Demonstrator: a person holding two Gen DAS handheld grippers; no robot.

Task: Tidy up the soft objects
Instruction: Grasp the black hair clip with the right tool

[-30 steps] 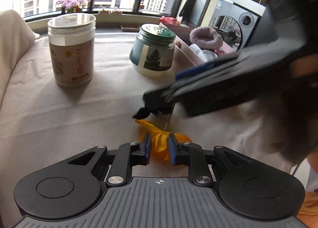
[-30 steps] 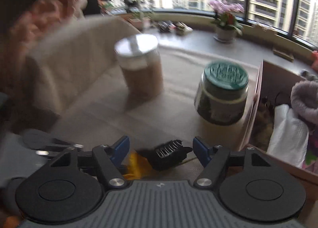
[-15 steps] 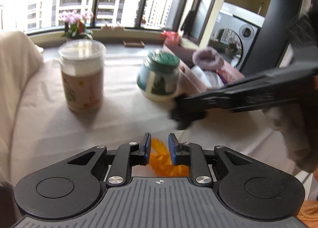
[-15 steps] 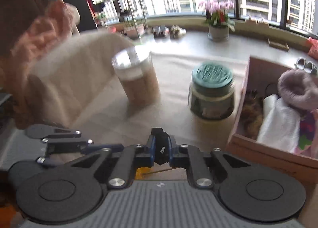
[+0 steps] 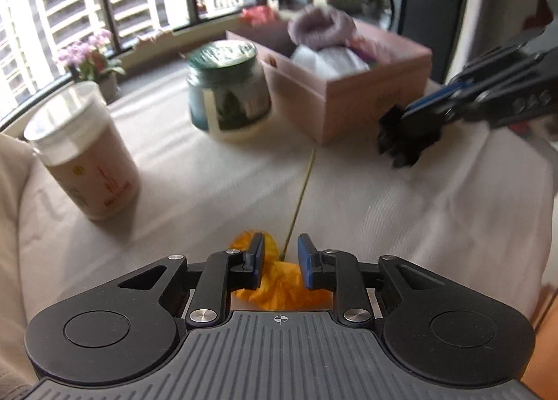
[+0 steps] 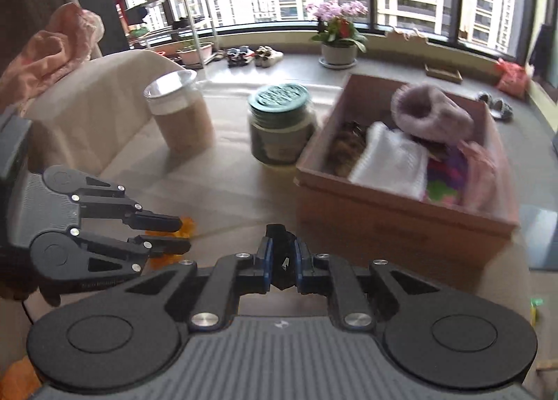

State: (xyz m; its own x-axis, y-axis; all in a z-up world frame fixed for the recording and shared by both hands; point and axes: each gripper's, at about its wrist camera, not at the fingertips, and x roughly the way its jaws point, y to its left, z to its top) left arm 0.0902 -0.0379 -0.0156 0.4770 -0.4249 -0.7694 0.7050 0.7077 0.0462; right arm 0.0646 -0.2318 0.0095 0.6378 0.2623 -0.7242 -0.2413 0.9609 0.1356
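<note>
My left gripper (image 5: 279, 253) is shut on a crumpled orange soft object (image 5: 279, 281) low over the cloth-covered table; it also shows in the right wrist view (image 6: 171, 236). A thin yellow cord (image 5: 301, 190) runs from it toward the right. My right gripper (image 6: 281, 260) is shut on a black toothed clip (image 6: 280, 243), seen from the left wrist view (image 5: 406, 140) near the box front. A pink-brown box (image 6: 401, 222) holds soft things: a purple fuzzy slipper (image 6: 429, 114), white cloth (image 6: 390, 163) and coloured fabric.
A tall clear-lidded jar (image 5: 83, 152) stands at the left and a green-lidded glass jar (image 5: 230, 93) next to the box. A cream cushion (image 6: 94, 93) lies behind the table. A potted flower (image 6: 338, 37) stands by the window.
Both grippers have lifted and swung right toward the box. The right gripper, open around the black clip a second ago, has closed on it and carried it away from the orange object, the cord stretching out.
</note>
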